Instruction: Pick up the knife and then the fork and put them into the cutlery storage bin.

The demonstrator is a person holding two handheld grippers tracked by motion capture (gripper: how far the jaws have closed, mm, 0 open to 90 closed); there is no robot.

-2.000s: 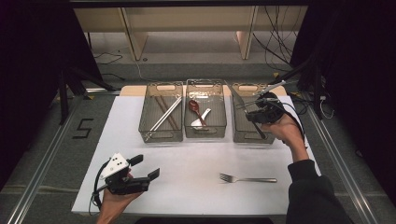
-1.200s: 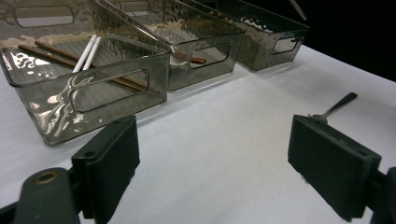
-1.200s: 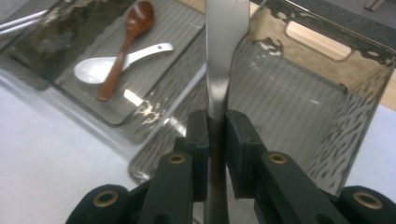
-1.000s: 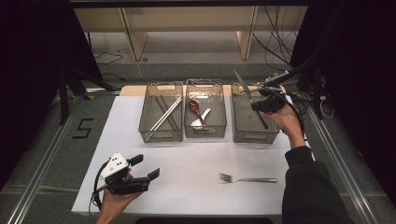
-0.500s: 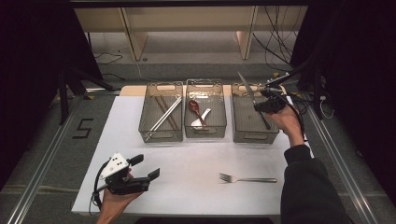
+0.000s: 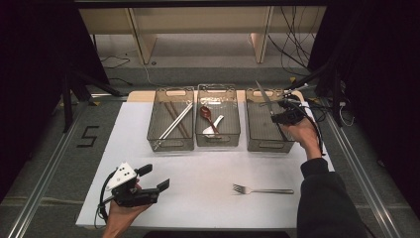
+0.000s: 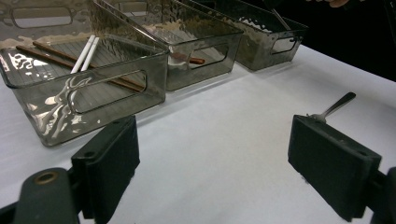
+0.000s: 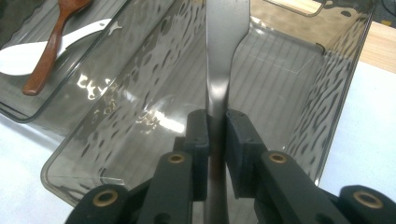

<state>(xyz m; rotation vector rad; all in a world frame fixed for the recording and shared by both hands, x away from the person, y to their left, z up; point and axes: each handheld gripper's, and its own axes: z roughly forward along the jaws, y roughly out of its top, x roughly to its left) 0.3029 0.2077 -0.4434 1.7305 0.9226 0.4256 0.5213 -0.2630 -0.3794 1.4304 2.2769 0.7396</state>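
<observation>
We find the right hand-held gripper (image 6: 280, 115) at the 2 o'clock area of the desk (image 6: 198, 163), above the right-most bin (image 6: 270, 144). In the right gripper view its jaws are clamped on the handle of a table knife (image 8: 223, 60), with both pads pressed against the flat metal. The knife blade runs up and away from the jaws, towards 12 o'clock in that view, over the open bin (image 8: 289, 70) beneath it. In the high view the knife (image 6: 263, 96) tilts upward towards 11 o'clock from the gripper, over the far half of the bin

We find the left hand-held gripper (image 6: 156, 178) at the 7 o'clock area of the desk, held in the person's left hand (image 6: 121, 213). Its jaws stand wide apart with nothing between them, as the left gripper view confirms

A fork (image 6: 262, 190) lies flat on the desk at 5 o'clock, tines towards 9 o'clock, well apart from both grippers. The middle bin (image 6: 218, 139) holds a wooden spoon (image 6: 208, 118) and a white spoon (image 6: 214, 124). The left bin (image 6: 171, 144) holds chopsticks (image 6: 174, 120)
</observation>
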